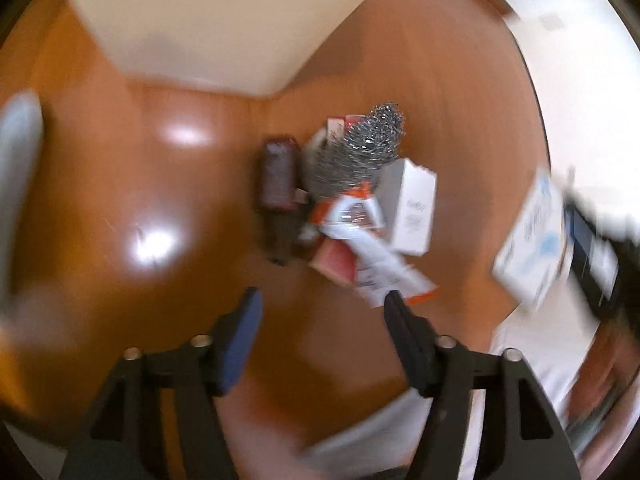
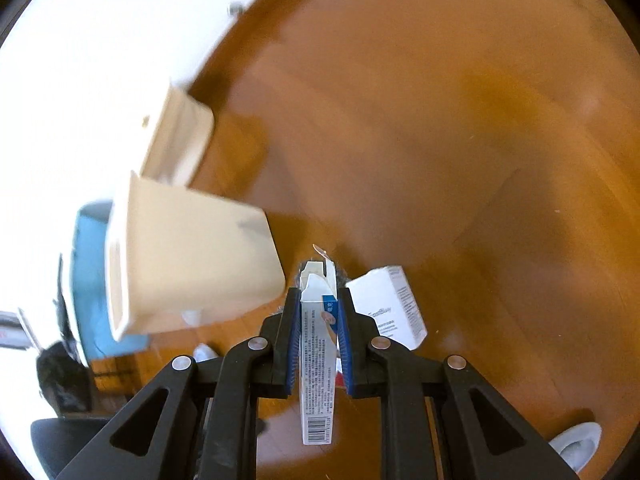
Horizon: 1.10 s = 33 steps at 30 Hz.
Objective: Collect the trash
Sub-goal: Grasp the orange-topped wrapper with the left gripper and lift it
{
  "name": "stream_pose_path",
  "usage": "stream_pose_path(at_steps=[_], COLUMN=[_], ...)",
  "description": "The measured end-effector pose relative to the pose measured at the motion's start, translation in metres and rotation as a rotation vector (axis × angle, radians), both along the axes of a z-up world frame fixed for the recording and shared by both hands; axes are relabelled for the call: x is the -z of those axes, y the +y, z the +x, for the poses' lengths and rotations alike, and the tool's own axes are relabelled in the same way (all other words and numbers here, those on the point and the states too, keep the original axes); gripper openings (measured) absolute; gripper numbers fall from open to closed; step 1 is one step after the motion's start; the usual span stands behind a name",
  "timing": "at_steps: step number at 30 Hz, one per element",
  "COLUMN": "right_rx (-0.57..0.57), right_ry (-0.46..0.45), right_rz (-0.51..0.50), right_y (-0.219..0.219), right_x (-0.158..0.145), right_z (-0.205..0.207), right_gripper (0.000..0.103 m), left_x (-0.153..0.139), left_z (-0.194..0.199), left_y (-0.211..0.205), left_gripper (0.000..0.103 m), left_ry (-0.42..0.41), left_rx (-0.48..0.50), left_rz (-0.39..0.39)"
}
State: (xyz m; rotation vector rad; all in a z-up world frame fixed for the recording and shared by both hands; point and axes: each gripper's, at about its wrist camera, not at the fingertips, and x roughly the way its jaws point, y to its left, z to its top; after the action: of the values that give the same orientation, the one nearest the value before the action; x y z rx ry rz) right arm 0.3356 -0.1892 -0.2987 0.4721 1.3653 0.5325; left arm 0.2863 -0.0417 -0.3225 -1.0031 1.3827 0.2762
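A pile of trash lies on the wooden floor: a steel-wool scourer (image 1: 368, 140), a white carton (image 1: 412, 208), a white-and-orange wrapper (image 1: 372, 248), a pink box (image 1: 334, 260) and a dark bottle (image 1: 278, 176). My left gripper (image 1: 320, 300) is open and empty, above the floor just short of the pile. My right gripper (image 2: 319, 300) is shut on a white-and-blue carton (image 2: 318, 360), held off the floor; that carton also shows at the right of the left wrist view (image 1: 532, 240). The cream trash bin (image 2: 188, 256) is left of the right gripper.
A white carton (image 2: 388, 304) lies on the floor just right of the right gripper. A second cream bin (image 2: 184, 136) stands further back by the white wall (image 2: 100, 60). A blue object (image 2: 90, 272) sits behind the bin. A cream wall corner (image 1: 208, 24) juts into the floor beyond the pile.
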Motion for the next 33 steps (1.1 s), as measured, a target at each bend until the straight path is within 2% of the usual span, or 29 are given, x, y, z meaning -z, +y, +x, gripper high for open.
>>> stream_pose_path(at_steps=[2, 4, 10, 18, 19, 20, 22, 25, 33], right_rx=[0.049, 0.076, 0.151, 0.175, 0.180, 0.186, 0.184, 0.187, 0.209], right_ry=[0.001, 0.008, -0.021, -0.114, -0.113, -0.115, -0.123, -0.136, -0.129], right_rz=[0.036, 0.049, 0.111, 0.179, 0.193, 0.209, 0.210, 0.198, 0.199], right_y=[-0.021, -0.038, -0.080, -0.085, -0.085, -0.085, -0.086, -0.092, -0.096], right_x=[0.007, 0.013, 0.030, 0.044, 0.045, 0.045, 0.044, 0.042, 0.048], right_z=[-0.008, -0.013, -0.021, -0.019, -0.019, -0.019, -0.021, -0.023, -0.029], right_gripper=[0.018, 0.018, 0.018, 0.018, 0.018, 0.018, 0.018, 0.018, 0.019], left_x=[0.015, 0.029, 0.063, 0.093, 0.093, 0.091, 0.082, 0.083, 0.080], left_z=[0.012, 0.024, 0.051, 0.062, 0.062, 0.064, 0.069, 0.069, 0.071], left_y=[-0.014, -0.026, -0.042, -0.051, -0.052, -0.054, -0.057, -0.059, -0.066], left_gripper=[0.063, 0.063, 0.063, 0.063, 0.058, 0.041, 0.023, 0.015, 0.007], left_ry=[0.020, 0.051, 0.126, 0.164, 0.157, 0.141, 0.100, 0.101, 0.080], left_rx=[-0.090, -0.166, -0.213, -0.239, -0.240, -0.227, -0.170, -0.151, -0.022], left_rz=[-0.098, -0.139, -0.093, -0.077, -0.075, -0.073, -0.055, -0.075, -0.044])
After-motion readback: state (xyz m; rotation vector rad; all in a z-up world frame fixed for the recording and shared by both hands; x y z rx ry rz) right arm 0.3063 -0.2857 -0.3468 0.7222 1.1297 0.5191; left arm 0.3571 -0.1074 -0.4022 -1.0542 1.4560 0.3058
